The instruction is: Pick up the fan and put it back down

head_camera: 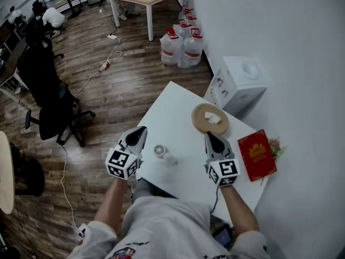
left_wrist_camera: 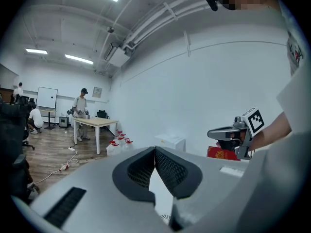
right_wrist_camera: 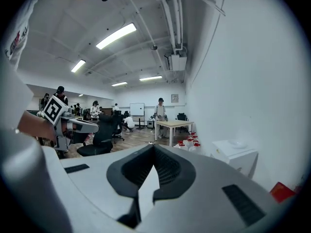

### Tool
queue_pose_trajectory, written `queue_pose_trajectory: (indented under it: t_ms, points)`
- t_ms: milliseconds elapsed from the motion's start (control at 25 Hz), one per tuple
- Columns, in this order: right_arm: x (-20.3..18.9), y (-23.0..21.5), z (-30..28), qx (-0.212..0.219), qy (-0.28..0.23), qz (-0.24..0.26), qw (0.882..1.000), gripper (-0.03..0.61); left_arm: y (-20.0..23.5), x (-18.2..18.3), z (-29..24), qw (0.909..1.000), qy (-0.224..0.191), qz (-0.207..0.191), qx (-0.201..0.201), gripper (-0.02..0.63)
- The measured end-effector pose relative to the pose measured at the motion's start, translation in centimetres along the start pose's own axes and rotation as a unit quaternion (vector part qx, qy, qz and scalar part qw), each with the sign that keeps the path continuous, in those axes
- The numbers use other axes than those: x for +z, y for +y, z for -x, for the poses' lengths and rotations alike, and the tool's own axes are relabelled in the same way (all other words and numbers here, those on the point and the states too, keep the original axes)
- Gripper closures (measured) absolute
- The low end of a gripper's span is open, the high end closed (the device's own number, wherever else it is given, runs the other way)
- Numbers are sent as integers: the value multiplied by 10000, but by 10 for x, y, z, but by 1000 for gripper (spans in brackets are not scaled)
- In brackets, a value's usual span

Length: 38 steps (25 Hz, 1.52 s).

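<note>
A small white fan (head_camera: 162, 153) lies on the white table (head_camera: 172, 109), between my two grippers and touched by neither. In the head view my left gripper (head_camera: 142, 129) hovers just left of the fan and my right gripper (head_camera: 208, 135) just right of it, both raised off the table. The left gripper (left_wrist_camera: 155, 150) has its jaws closed tip to tip with nothing between them. In its own view the right gripper (right_wrist_camera: 154, 147) is likewise shut and empty. Both point roughly level across the room.
A round wooden tray (head_camera: 200, 122) with a white block sits beyond the right gripper, and a red book (head_camera: 257, 154) lies at the table's right edge. A white water dispenser (head_camera: 243, 81) and water jugs (head_camera: 182, 45) stand by the wall. A black office chair (head_camera: 51, 99) is at left.
</note>
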State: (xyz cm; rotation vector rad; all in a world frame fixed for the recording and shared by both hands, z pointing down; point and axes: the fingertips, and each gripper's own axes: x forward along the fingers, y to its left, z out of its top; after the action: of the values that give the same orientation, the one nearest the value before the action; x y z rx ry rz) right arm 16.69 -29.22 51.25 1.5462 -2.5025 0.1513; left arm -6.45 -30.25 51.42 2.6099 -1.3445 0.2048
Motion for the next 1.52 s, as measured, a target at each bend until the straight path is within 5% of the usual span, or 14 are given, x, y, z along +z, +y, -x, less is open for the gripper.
queue_pose_trajectory:
  t_ms: [1520]
  points:
    - [-12, 24, -5, 165, -27, 28, 9999, 575, 12, -21, 12, 9997, 119, 158, 150, 609]
